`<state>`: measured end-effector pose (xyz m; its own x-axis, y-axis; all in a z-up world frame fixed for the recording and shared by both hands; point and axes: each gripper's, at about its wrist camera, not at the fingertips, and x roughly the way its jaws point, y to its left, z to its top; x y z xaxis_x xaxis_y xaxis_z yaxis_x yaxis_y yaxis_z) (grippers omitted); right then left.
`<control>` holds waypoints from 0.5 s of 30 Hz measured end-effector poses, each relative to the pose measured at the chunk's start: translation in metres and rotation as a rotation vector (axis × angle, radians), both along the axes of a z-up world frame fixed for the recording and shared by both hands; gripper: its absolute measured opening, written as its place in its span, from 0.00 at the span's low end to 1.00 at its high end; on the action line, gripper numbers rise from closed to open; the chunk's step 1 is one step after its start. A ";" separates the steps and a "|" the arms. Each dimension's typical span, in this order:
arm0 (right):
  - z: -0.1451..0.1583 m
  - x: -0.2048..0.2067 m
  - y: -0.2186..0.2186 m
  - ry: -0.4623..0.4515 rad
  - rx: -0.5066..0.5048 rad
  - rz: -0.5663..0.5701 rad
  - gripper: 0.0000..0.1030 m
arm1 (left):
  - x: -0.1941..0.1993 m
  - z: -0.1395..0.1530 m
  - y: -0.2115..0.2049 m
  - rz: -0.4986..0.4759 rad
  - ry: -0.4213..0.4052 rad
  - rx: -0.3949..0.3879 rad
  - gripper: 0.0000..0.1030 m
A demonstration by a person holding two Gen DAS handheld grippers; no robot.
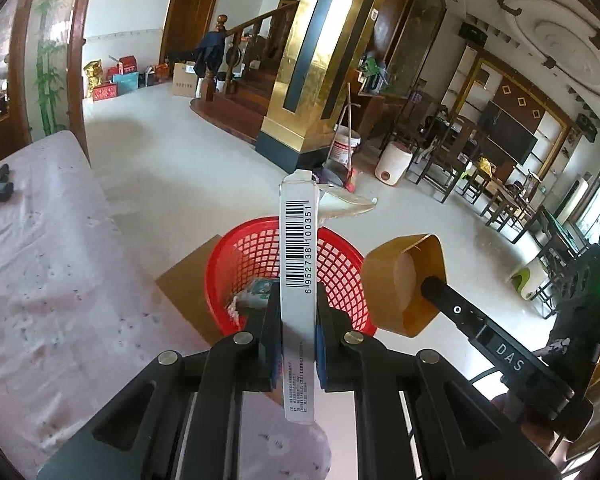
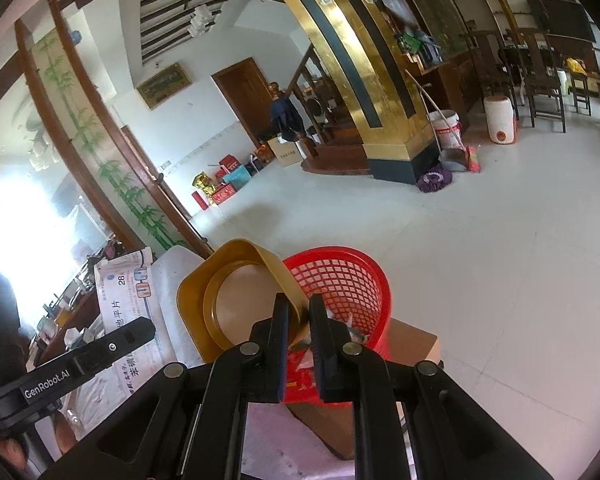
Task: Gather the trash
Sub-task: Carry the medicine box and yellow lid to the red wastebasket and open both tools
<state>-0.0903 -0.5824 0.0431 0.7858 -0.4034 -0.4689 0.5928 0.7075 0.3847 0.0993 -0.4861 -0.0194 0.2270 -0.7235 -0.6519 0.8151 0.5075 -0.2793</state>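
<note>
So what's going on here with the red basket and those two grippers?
A person is collecting trash with a gripper in each hand. The left gripper is shut on a flat white package with a barcode; the right gripper is shut on the rim of a gold plastic tray. Both are held over the red mesh basket, which already has some scraps inside and sits on a cardboard box.

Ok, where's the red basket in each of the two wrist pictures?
Left wrist: red basket sits low centre, behind the white box held in the left fingers.
Right wrist: red basket sits low, right of centre, beside the gold tray.
Shared landmark: the gold pillar.
</note>
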 end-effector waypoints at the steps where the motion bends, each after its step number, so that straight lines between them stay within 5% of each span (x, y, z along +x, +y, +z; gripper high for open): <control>1: -0.002 0.002 -0.004 0.004 0.004 -0.001 0.10 | 0.001 -0.003 -0.004 -0.005 0.004 0.002 0.12; 15: -0.017 0.021 -0.032 0.046 0.032 -0.007 0.10 | 0.027 -0.029 -0.030 -0.025 0.127 -0.004 0.12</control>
<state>-0.0695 -0.6139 0.0256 0.7601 -0.3935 -0.5172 0.6156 0.6909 0.3791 0.1259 -0.5160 -0.0482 0.1251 -0.7308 -0.6711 0.7854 0.4862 -0.3831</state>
